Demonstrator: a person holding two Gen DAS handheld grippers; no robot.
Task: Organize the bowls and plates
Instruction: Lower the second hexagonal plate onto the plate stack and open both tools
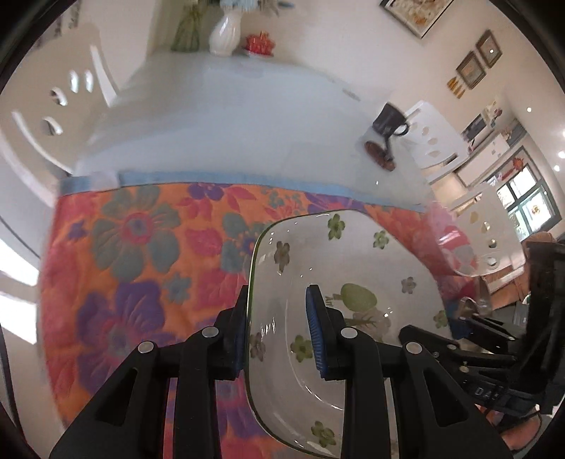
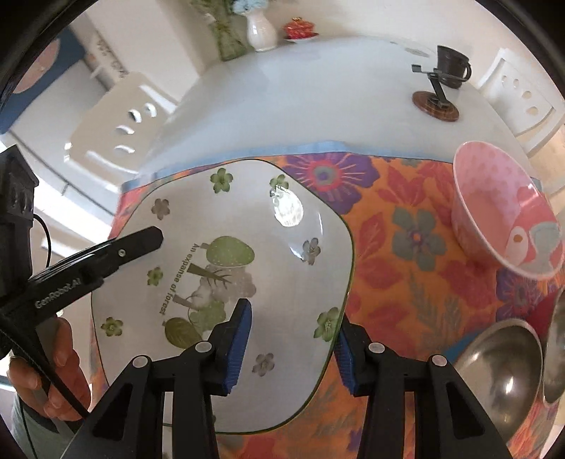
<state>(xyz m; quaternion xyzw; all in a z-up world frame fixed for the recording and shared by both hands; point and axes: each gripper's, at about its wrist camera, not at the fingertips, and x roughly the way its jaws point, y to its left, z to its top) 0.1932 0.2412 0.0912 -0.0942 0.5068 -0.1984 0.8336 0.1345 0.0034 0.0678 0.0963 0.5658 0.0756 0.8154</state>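
Above the orange floral cloth (image 2: 416,197) the white square plate with green flowers (image 2: 247,219) hangs pinched at opposite rims by the left gripper (image 1: 279,332) and right gripper (image 2: 293,346), probably to carry it level, near the pink bowl (image 2: 494,212).

Both wrist fisheyes look steeply down past their own jaws, close over the square white plate with green flower print (image 1: 353,268) (image 2: 247,219). Shared: orange floral cloth (image 1: 141,247) (image 2: 406,219), white tabletop (image 1: 229,116) (image 2: 300,99), white vase (image 1: 225,33) (image 2: 261,31) at top.
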